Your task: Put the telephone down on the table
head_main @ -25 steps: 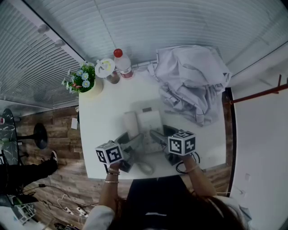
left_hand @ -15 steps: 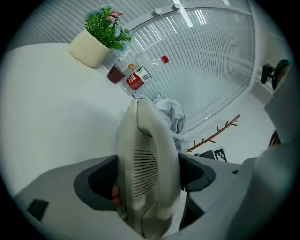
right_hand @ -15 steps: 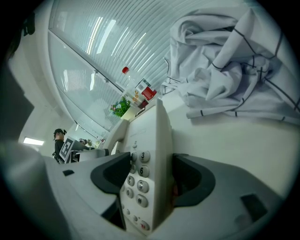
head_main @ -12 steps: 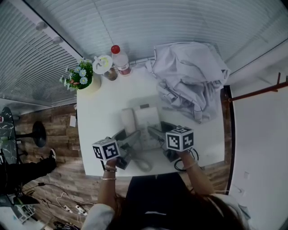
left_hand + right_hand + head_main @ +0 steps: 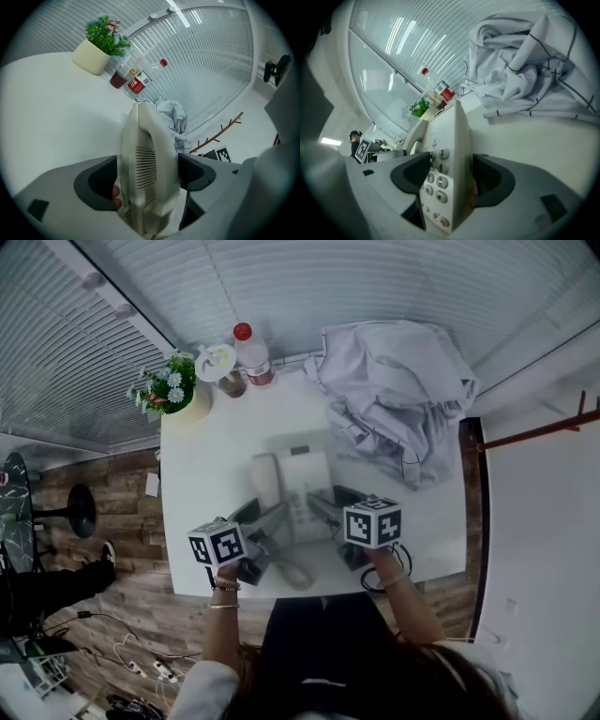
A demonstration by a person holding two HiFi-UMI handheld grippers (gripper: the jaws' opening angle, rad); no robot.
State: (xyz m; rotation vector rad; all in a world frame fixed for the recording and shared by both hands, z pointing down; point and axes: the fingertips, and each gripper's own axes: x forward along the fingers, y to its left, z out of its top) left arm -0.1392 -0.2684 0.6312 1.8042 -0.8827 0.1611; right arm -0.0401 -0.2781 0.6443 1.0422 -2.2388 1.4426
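The telephone (image 5: 307, 486) is sitting near the middle of the white desk (image 5: 197, 474), gripped from the person's side by both tools; whether its underside is touching the desk cannot be told. The right tongs (image 5: 451, 177) are clenching the keypad body, one jaw pressing the button face and the other the back. The left tongs (image 5: 146, 180) are grasping the cream handset (image 5: 147, 159), its slotted earpiece end showing between the jaws. In the head view the left tongs (image 5: 267, 526) and right tongs (image 5: 325, 509) are reaching in side by side, with the handset (image 5: 265, 480) lying along the telephone's left edge. A crumpled white shirt (image 5: 398, 399) is lying at the desk's far right, and a potted plant (image 5: 173, 392) and a red-capped bottle (image 5: 251, 357) are standing at the far left corner.
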